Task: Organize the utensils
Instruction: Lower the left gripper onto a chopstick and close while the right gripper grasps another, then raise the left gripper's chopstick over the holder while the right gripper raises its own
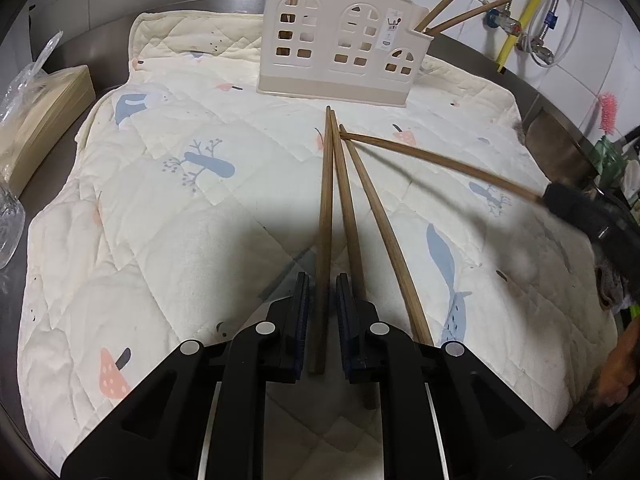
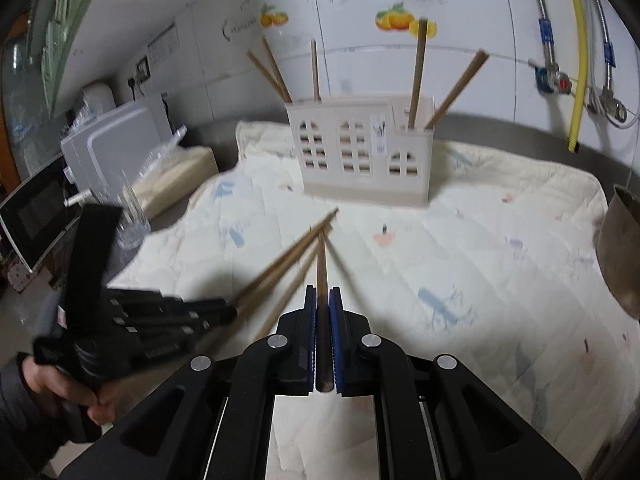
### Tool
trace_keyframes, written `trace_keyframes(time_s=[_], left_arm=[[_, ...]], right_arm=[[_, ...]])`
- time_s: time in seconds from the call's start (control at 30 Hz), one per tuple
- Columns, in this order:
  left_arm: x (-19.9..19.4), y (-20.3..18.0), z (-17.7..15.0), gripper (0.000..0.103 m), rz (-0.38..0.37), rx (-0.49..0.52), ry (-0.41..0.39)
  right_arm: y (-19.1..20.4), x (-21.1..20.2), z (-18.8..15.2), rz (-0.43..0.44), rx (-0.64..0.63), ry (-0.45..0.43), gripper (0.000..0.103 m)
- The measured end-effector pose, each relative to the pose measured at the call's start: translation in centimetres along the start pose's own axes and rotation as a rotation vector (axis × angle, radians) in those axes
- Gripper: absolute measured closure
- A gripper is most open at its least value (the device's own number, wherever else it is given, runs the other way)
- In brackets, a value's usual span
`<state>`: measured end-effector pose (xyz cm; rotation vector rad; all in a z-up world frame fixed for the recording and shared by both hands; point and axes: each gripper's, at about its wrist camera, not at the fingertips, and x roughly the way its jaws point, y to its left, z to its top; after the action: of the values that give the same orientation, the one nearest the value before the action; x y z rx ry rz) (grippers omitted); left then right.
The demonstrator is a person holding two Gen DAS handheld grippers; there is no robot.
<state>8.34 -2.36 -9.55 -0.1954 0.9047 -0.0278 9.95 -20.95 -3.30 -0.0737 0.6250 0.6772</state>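
Chopsticks on quilt, holder behind; we have both grippers on the sticks.

Our left gripper [image 1: 323, 292] has its pads [image 1: 303, 300] narrowly apart around the leftmost stick [image 1: 326, 216] of three lying on the quilt [image 1: 160, 208]; whether they actually pinch it we cannot tell, as a sliver of gap seems to show on each side. The second stick [image 1: 347, 216] and third stick [image 1: 376, 208] lie just beside it, tips nearly meeting near the holder [image 1: 344, 36]. Our right gripper [image 2: 323, 300] is clamped on a fourth stick [image 2: 321, 264], which angles across the quilt so its tip touches the others' tips. The holder stands upright at the far edge of the quilt, with more sticks [image 2: 418, 76] leaning in its compartments. A tissue box [image 1: 44, 120] sits left of the quilt.
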Motion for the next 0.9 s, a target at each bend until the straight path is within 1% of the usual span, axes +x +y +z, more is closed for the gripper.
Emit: trace_keyframes(time_s=[0.1, 0.17, 0.23, 0.33, 0.5, 0.7, 0.9], left_arm=[[0.1, -0.2, 0.0, 0.091, 0.014, 0.001, -0.006], [0.2, -0.3, 0.1, 0.092, 0.023, -0.001, -0.009], [0.2, -0.2, 0.2, 0.095, 0.029, -0.009, -0.006], [0.2, -0.1, 0.3, 0.096, 0.028, -0.016, -0.003], [-0.1, -0.1, 0.3, 0.097, 0.028, -0.029, -0.014], [-2.9, 0.0, 1.5, 0.097, 0.018, -0.003, -0.089], [-5.7, 0.3, 3.4, 0.097, -0.010, 0.028, -0.155]], right_arm=[[0.0, -0.2, 0.6, 0.002, -0.027, -0.012, 0.097], [-0.5, -0.2, 0.6, 0.015, -0.016, -0.013, 0.097], [-1.0, -0.1, 0.7, 0.027, 0.007, -0.010, 0.097], [-1.4, 0.0, 0.9, 0.036, 0.024, -0.011, 0.097], [-0.6, -0.6, 1.1, 0.039, 0.005, -0.035, 0.097], [0.1, -2.2, 1.9, 0.038, -0.012, -0.100, 0.097], [-0.1, -3.2, 3.2, 0.054, 0.023, -0.143, 0.097]])
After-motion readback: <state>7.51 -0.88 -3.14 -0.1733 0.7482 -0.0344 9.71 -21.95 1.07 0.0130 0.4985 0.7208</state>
